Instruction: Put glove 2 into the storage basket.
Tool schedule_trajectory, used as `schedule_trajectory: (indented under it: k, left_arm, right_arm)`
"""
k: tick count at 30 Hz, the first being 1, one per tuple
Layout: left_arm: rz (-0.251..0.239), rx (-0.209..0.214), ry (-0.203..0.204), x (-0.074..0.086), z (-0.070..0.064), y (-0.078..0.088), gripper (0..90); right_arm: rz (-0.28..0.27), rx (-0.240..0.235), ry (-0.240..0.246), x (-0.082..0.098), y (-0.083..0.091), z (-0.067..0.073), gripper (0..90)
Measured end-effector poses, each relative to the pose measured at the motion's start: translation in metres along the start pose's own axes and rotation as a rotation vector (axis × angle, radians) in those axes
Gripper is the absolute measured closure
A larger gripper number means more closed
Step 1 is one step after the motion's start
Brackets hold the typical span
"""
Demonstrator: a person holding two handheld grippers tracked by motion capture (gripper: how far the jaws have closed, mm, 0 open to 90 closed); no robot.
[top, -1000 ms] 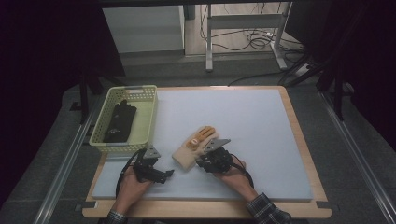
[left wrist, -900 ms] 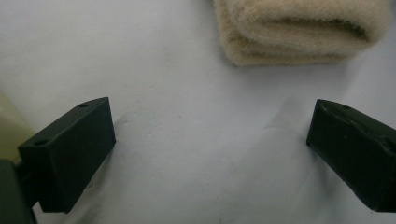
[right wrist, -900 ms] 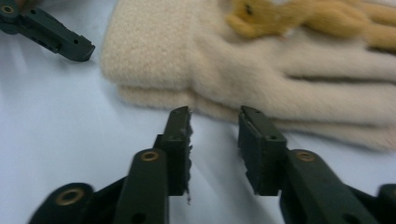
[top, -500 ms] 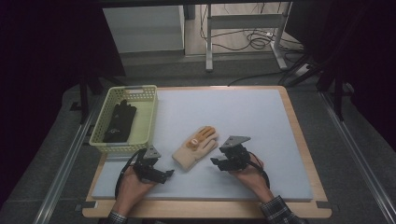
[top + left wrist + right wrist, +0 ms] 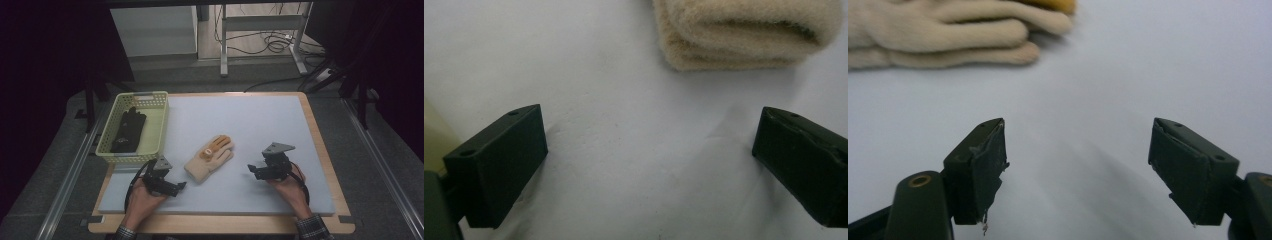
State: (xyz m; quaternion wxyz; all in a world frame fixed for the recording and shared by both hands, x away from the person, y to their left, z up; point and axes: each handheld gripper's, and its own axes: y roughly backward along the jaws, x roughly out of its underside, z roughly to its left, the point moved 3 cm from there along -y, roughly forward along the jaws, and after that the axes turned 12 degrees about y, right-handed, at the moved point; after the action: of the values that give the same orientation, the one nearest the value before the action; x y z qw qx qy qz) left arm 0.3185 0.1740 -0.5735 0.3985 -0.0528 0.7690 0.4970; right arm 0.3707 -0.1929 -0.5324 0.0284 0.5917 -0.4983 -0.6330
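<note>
The cream glove is lying flat at the frame's lower centre (apart from both tools). The left gripper is gaping wide nearby; the right gripper, jaws just opening, is holding nothing.

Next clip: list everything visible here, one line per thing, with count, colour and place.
beige glove: one, cream with orange patches, flat on the mat between the two grippers, touched by neither.
black glove: one, black, lying in the basket.
basket: one, pale yellow-green, at the mat's left edge.
mat: one, light blue-grey, covering the board.
board: one, wooden, under the mat.
cables: several, dark, on the floor beyond the table.
left gripper: one, black, near the glove's cuff, jaws open and empty.
right gripper: one, black, right of the glove, jaws just opened, nothing between them.
</note>
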Motion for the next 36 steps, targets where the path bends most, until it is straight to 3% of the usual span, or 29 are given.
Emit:
schedule_trajectory:
  k: [8, 10, 12, 15, 18, 21, 29, 36]
  left_arm:
    - [0.003, -0.003, -0.005, 0.000, -0.001, 0.001, 0.6]
    - [0.010, 0.001, -0.016, -0.001, -0.003, 0.002, 0.4]
    - [0.001, 0.001, -0.021, -0.002, -0.005, 0.004, 0.0]
    - [0.001, 0.019, -0.014, -0.005, -0.007, 0.008, 0.0]
    - [0.013, 0.050, 0.005, -0.008, -0.010, 0.012, 0.0]
    - [0.016, 0.066, -0.001, -0.012, -0.013, 0.016, 0.0]
    - [0.000, 0.080, -0.019, -0.037, -0.024, 0.020, 0.0]
    - [0.028, 0.067, -0.064, -0.063, -0.040, 0.005, 0.0]
  right_arm:
    - [0.045, 0.061, -0.043, 0.026, -0.002, -0.019, 18.7]
    - [0.055, 0.067, -0.037, 0.029, -0.003, -0.020, 17.4]
    - [0.046, 0.053, -0.062, 0.030, -0.003, -0.023, 16.6]
    - [0.059, 0.064, -0.042, 0.029, -0.004, -0.021, 13.1]
    - [0.063, 0.064, -0.064, 0.030, -0.005, -0.022, 11.6]
    - [0.062, 0.066, -0.059, 0.030, -0.005, -0.022, 11.6]
    - [0.061, 0.069, -0.057, 0.031, -0.005, -0.022, 11.7]
    - [0.060, 0.070, -0.058, 0.031, -0.005, -0.022, 11.7]
